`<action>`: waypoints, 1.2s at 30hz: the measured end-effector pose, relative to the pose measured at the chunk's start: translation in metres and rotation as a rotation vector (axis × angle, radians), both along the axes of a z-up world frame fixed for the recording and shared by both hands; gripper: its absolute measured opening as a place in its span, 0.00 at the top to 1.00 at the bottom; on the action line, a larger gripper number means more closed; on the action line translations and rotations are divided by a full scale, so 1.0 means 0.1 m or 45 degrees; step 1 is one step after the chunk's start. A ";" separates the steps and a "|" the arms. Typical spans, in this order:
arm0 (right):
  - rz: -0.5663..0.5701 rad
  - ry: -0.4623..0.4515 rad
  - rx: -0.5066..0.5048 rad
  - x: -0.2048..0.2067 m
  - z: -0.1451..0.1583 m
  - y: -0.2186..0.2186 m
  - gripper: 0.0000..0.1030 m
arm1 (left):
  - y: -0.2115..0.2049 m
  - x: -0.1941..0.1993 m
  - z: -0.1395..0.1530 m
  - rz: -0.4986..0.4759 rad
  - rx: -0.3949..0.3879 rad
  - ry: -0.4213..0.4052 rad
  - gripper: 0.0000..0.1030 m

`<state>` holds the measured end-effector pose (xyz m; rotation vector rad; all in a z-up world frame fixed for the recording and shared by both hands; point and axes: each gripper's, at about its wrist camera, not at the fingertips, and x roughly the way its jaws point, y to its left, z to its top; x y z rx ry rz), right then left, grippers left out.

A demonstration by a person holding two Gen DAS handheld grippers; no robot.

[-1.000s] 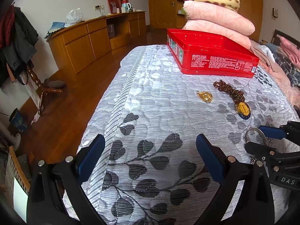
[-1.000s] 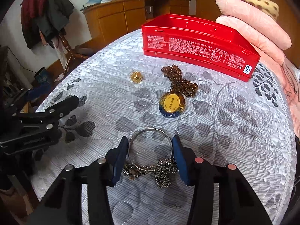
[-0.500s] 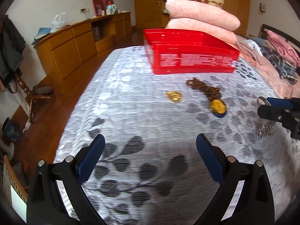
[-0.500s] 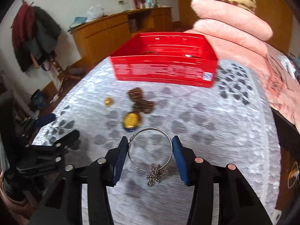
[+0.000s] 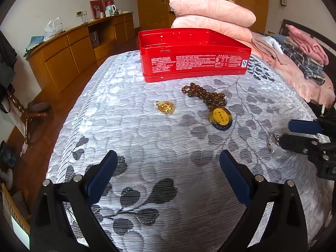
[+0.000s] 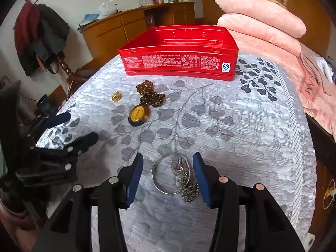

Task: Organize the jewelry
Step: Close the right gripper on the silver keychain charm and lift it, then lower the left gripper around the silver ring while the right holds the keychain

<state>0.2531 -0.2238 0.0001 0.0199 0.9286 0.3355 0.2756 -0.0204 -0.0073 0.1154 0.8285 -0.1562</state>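
A red tin box (image 5: 193,52) (image 6: 178,50) stands open at the far end of the grey leaf-patterned bedspread (image 5: 147,138). In front of it lie a brown bead necklace (image 5: 204,94) (image 6: 150,94) with a yellow oval pendant (image 5: 220,116) (image 6: 138,114), and a small gold pendant (image 5: 165,107) (image 6: 116,96). A silver bangle (image 6: 168,174) with a silver chain (image 6: 187,180) lies on the bedspread between the blue pads of my right gripper (image 6: 168,176), which is open and not touching it. My left gripper (image 5: 168,176) is open and empty over the near bedspread.
Folded pink quilts (image 5: 212,14) are stacked behind the box. Folded clothes (image 5: 302,61) lie at the right. A wooden sideboard (image 5: 69,50) runs along the left wall across wooden floor. A coat stand (image 6: 42,33) is at the left. The bed edge drops off on the left.
My right gripper held the bangle and chain lifted half a second ago; now it has opened and the bangle lies on the bedspread. Both views have shifted toward facing the box.
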 end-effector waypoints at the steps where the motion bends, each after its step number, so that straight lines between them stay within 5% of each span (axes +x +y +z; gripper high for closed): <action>1: 0.002 -0.001 0.004 -0.04 0.01 -0.02 0.53 | 0.01 0.00 0.00 0.005 0.000 0.001 0.08; 11: -0.019 0.045 -0.029 -0.31 -0.12 -0.19 0.57 | 0.02 -0.02 0.01 0.002 -0.008 0.003 0.08; 22: -0.038 0.058 -0.046 -0.05 -0.23 -0.18 0.60 | -0.03 -0.03 0.00 -0.015 -0.008 0.004 0.08; 29: -0.035 0.030 0.031 -0.09 -0.11 -0.29 0.92 | -0.04 -0.03 0.00 -0.015 -0.011 0.007 0.08; 36: -0.016 -0.023 0.088 -0.16 0.06 -0.31 0.92 | -0.09 -0.06 0.01 -0.035 -0.015 0.001 0.08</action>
